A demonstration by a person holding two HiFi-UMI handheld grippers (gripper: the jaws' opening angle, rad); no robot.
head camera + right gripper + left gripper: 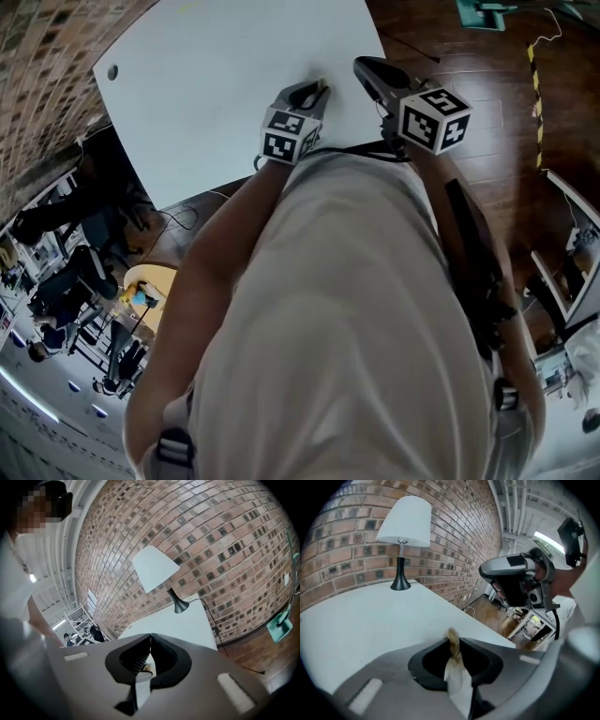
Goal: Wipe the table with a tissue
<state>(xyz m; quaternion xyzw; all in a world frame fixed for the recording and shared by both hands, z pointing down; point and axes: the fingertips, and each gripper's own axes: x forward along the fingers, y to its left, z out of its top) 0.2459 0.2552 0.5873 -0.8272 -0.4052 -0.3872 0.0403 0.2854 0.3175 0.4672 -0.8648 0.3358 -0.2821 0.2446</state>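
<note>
A: Room to move?
B: Head view: white table point(216, 84) runs open from 10 to 12 o'clock, and its near edge passes just under both tools. Wood floor point(469, 103) at 2 o'clock. Lamp point(404, 531) stands at the far side by the brick wall point(454, 536).
A: Tissue?
B: Left gripper point(319, 91) is clamped narrow on the twisted tissue point(454, 665), whose tip pokes past the jaws. Right gripper point(366, 70) sits just beside it at 3 o'clock, jaw tips together.
A: Blind spots?
B: Person's torso point(356, 328) blocks the lower head view. Can't identify a pale scrap behind the right jaws. Tissue-to-table contact unclear.
</note>
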